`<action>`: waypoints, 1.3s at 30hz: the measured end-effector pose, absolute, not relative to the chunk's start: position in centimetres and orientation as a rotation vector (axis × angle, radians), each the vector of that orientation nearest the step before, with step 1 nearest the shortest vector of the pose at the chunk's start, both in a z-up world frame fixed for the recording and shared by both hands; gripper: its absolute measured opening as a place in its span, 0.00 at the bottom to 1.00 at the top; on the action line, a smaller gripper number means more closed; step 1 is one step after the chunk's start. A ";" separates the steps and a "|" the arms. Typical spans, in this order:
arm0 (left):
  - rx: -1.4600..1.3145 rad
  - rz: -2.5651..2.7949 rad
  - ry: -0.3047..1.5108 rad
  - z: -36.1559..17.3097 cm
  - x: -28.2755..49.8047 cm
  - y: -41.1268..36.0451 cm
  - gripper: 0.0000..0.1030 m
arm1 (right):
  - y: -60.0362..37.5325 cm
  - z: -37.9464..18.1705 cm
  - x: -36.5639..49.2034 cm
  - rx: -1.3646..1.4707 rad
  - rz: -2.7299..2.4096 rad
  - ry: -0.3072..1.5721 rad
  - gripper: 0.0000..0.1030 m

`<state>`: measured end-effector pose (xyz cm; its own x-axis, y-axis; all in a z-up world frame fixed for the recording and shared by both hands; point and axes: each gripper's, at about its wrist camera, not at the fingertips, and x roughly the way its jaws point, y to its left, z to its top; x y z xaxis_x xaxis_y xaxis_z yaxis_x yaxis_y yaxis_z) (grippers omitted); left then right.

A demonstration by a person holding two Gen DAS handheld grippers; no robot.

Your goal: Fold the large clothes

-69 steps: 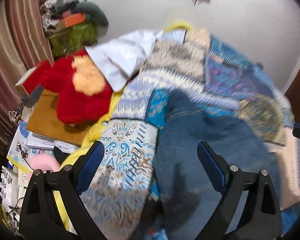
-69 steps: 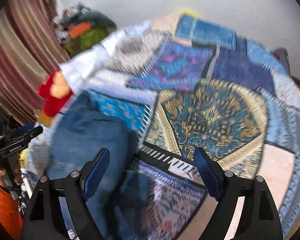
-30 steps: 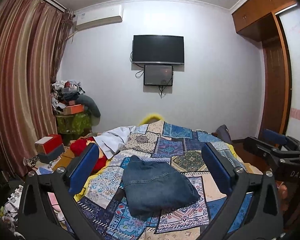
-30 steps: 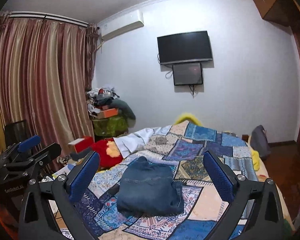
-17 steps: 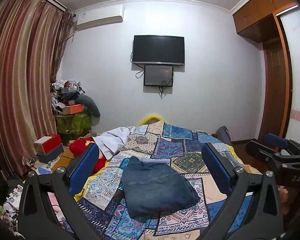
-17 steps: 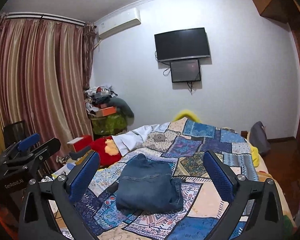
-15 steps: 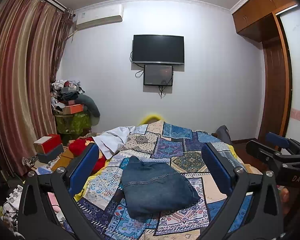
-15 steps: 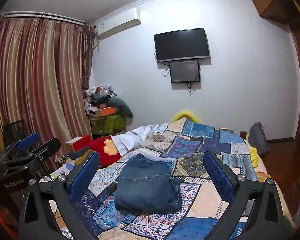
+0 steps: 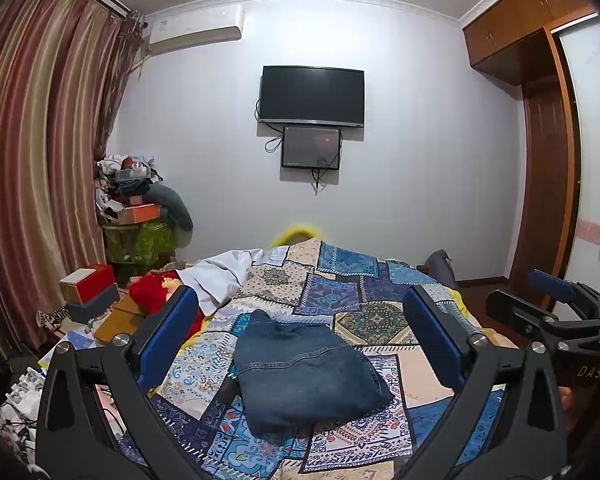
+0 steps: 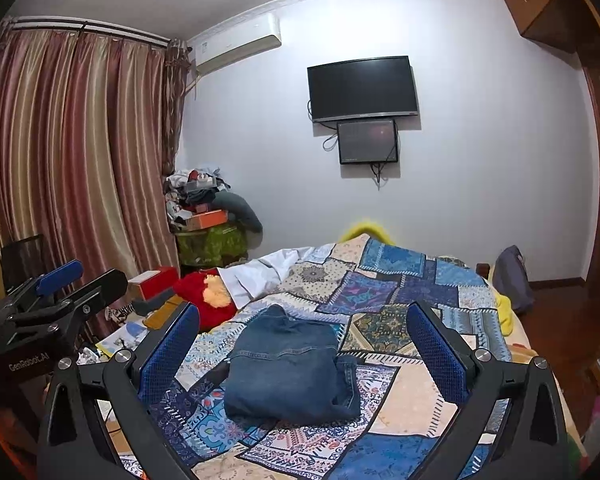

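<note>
A folded blue denim garment lies in a compact bundle on the patchwork bedspread. My left gripper is open, held back from the bed and well above the garment, with nothing between its blue-padded fingers. My right gripper is likewise open and empty, raised off the bed. Each view catches the other gripper at its edge: the right gripper at the right side, the left gripper at the left side.
A white cloth and a red plush toy lie at the bed's far left. Boxes and papers clutter the floor by the curtain. A heap of clothes fills the corner. A wardrobe stands right.
Both grippers pulled up and back from close over the denim to a wide view of the bed. Over the last second they have barely moved.
</note>
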<state>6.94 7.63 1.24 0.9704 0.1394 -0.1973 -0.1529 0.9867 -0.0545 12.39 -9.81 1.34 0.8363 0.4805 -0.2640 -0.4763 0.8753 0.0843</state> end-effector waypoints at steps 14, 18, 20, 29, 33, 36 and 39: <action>-0.078 0.140 0.198 1.3 7.2 7.8 1.00 | -9.6 1.3 12.1 0.011 0.500 0.285 1.00; -0.080 0.138 0.199 1.3 7.1 7.9 1.00 | -9.7 1.2 12.1 0.013 0.503 0.288 1.00; -0.084 0.134 0.199 1.3 7.1 7.9 1.00 | -9.7 1.2 12.1 0.014 0.502 0.288 1.00; -0.089 0.106 0.217 1.2 7.3 7.7 1.00 | -9.8 1.4 12.2 0.014 0.501 0.286 1.00; -0.086 0.092 0.220 1.0 7.3 7.6 1.00 | -9.9 1.4 12.2 0.012 0.494 0.280 1.00; -0.085 0.080 0.220 1.0 7.2 7.4 1.00 | -10.1 1.5 12.2 0.014 0.493 0.277 1.00; -0.085 0.074 0.217 0.9 7.1 7.4 1.00 | -10.1 1.6 12.2 0.012 0.486 0.272 1.00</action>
<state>7.09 7.37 0.91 0.9740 0.0637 -0.2176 -0.0820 0.9937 -0.0759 12.17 -10.12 1.63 0.8491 0.4626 -0.2550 -0.4595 0.8850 0.0757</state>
